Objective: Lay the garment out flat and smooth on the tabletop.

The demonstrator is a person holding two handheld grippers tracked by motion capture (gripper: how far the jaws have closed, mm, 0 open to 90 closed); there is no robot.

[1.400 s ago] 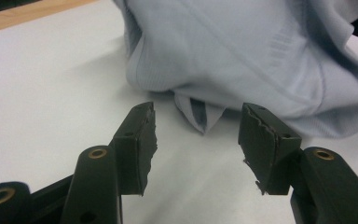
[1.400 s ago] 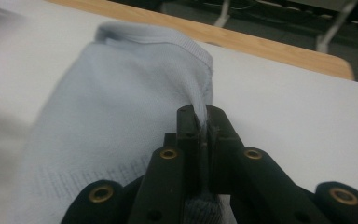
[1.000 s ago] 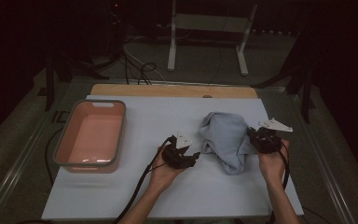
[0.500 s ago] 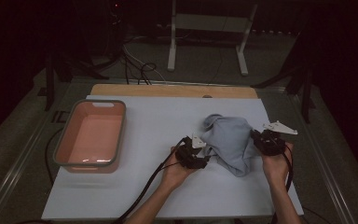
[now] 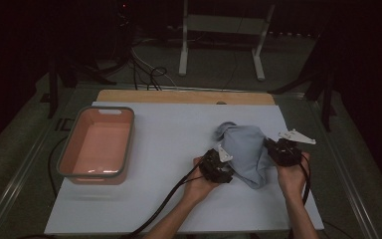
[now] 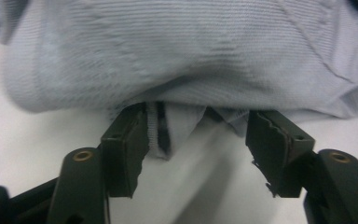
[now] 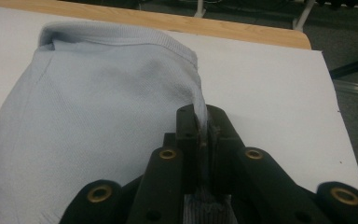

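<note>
Two grippers work the light-blue cloth (image 5: pixel 246 149) mid-table: right gripper (image 7: pixel 204 133) clamped on its edge to keep it raised, left gripper (image 6: pixel 196 140), jaws just been widening w/ a fold between, unpinched, prob for a second grip

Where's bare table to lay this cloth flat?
Widest bare patch: the table between the tub and the cloth. A bare strip also runs along the near edge and behind the cloth up to the wooden board. Crowded at right around both grippers.
</note>
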